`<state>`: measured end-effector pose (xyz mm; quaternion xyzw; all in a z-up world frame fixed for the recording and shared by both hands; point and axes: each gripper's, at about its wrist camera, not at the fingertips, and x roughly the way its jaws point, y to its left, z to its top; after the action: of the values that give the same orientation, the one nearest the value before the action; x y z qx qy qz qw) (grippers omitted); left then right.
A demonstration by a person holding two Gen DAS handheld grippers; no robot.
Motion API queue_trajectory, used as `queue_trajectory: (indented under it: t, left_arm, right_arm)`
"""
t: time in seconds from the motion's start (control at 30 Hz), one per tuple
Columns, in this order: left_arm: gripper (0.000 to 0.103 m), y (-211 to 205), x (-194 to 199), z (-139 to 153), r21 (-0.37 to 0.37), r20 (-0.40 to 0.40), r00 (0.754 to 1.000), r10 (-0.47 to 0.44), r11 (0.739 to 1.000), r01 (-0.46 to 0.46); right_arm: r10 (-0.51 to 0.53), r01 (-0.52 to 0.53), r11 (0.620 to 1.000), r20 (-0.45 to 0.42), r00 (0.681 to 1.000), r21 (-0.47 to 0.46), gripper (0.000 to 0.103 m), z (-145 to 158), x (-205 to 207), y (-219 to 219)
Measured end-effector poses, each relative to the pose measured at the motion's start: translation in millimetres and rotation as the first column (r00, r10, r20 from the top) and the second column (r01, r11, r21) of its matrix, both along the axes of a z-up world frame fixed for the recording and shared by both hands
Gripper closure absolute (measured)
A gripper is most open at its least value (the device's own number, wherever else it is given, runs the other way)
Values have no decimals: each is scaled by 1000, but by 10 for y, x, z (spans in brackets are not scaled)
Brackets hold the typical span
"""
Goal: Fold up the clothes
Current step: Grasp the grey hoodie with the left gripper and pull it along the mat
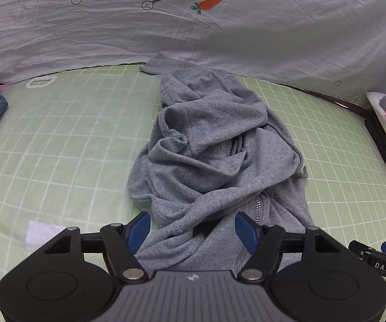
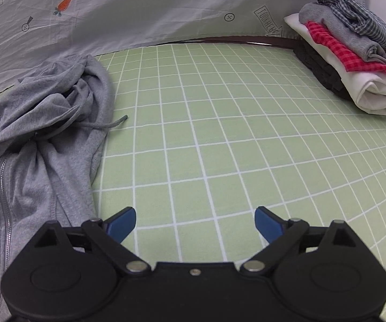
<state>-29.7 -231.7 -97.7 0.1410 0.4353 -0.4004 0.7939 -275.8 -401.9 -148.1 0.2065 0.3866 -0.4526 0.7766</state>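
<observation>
On the green checked sheet the grey hoodie lies crumpled, soft and floppy. Both my left gripper and right gripper stand wide, holding nothing; I think the hem corners give the best hold.

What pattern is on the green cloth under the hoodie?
White grid lines on the pale green cloth, clearest in the right wrist view.

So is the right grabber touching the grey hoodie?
Apart. In the right wrist view the right gripper is open over bare green checked sheet, and the grey hoodie lies off to its left.
</observation>
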Motion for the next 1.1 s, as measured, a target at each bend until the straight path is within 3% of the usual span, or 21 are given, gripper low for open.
queue_trajectory:
  t: [0.23,0.27,0.3,0.37,0.47,0.57,0.63,0.77,1.0,1.03,1.1]
  left_arm:
    - [34,-471,218,-151,6,15,996,-83,997,83]
    - [45,-515,254,-164,-1,3,996,-91,996,91]
    - [64,-546,286,-171,-8,-14,995,-99,995,99]
    - [92,-545,318,-188,-26,-46,994,-100,995,99]
    - [97,-446,334,-203,-58,-42,997,-59,997,57]
    - [97,-232,469,-110,-114,-26,998,61,991,-64]
    - [97,-48,605,-4,-156,-7,987,163,974,-162]
    - [97,286,878,63,-175,20,940,341,927,-333]
    - [97,793,1162,-223,-68,-45,825,564,822,-566]
    - [97,812,1155,-258,-48,-57,818,572,817,-575]
    - [92,792,1103,-262,-32,-54,830,555,830,-557]
  right_arm:
    - [-56,56,998,20,998,-8,7,-57,192,-527]
    - [-63,63,998,18,998,-10,7,-68,233,-609]
    - [-72,72,997,11,997,-5,7,-77,275,-677]
    - [-89,89,996,-14,996,13,7,-89,346,-768]
    - [-71,71,997,-24,997,14,7,-137,361,-693]
    - [-60,62,997,-39,997,41,6,-243,336,-608]
    - [-77,79,996,-32,997,52,6,-238,314,-611]
    - [-94,96,995,-40,995,38,6,-217,305,-605]
    - [-80,82,996,-52,995,40,5,-217,336,-603]
    - [-74,77,996,-54,996,40,5,-217,346,-602]
    - [-61,63,997,-55,997,41,5,-217,373,-598]
